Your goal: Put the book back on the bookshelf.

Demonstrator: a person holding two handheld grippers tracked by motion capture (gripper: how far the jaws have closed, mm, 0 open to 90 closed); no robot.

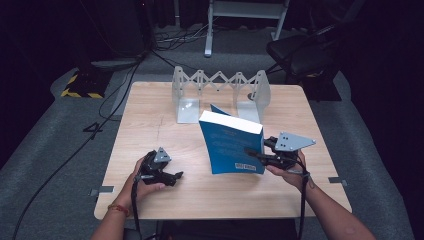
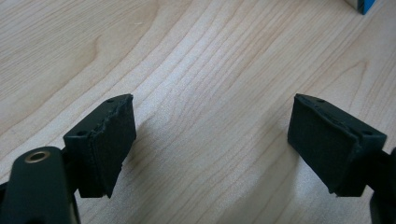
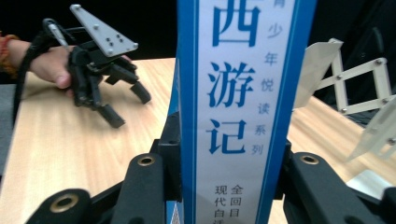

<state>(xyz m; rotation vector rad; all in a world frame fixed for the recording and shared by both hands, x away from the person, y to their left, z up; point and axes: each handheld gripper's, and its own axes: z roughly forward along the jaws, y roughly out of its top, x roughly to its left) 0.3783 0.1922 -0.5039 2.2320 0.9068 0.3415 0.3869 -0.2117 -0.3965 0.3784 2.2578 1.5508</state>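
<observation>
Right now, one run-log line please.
right gripper: shut on blue book | book: tilted | left gripper: open | rack: behind

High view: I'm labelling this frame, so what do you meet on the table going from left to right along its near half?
Left gripper, jaws open above the wooden table → blue book, standing tilted → right gripper, jaws closed on the book's spine.

book [image 1: 231, 149]: blue cover, white page edges; spine white with blue characters between blue bands
table [image 1: 150, 130]: pale wood grain
bookend rack [image 1: 220, 92]: white-grey, zigzag lattice
grippers' jaws: black
right gripper [image 1: 256, 154] plate: grey
floor: grey carpet
</observation>
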